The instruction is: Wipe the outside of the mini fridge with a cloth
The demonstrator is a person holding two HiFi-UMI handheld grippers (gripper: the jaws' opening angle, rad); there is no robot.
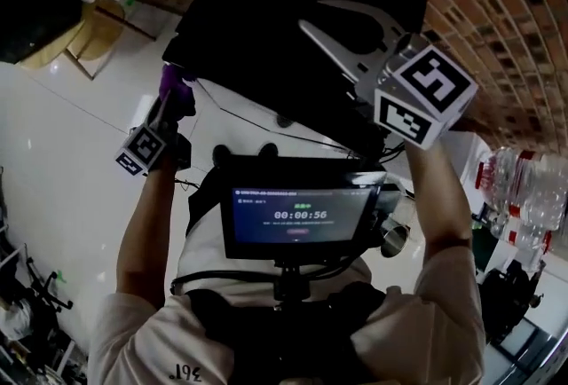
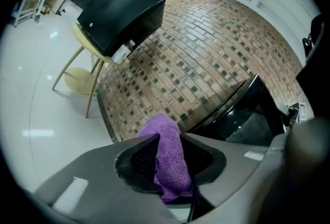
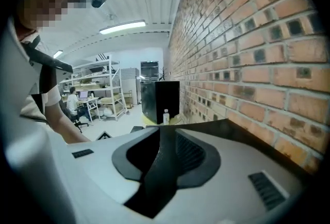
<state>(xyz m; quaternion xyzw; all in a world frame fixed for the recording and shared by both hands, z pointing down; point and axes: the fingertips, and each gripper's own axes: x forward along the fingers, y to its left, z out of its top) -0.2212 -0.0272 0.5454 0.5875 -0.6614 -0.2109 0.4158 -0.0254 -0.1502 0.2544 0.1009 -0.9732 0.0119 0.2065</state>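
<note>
The black mini fridge [image 1: 266,11] stands against the brick wall, at the top middle of the head view. A purple cloth [image 1: 175,89] is held at the fridge's left lower corner by my left gripper [image 1: 173,95]. In the left gripper view the cloth [image 2: 167,153] is bunched between the pads, with the fridge [image 2: 247,114] just beyond on the right, so the left gripper [image 2: 165,140] is shut on it. My right gripper [image 1: 311,12] is raised in front of the fridge with its grey jaws a little apart and nothing between them. The right gripper [image 3: 161,132] points along the fridge's dark top edge [image 3: 227,124].
A brick wall [image 1: 497,2] runs behind the fridge. A second black box [image 2: 121,14] sits on a yellow stool [image 2: 82,63] to the left. Water bottles [image 1: 524,188] stand at the right. A screen [image 1: 300,216] hangs at the person's chest. Shelves and a seated person [image 3: 77,99] are far off.
</note>
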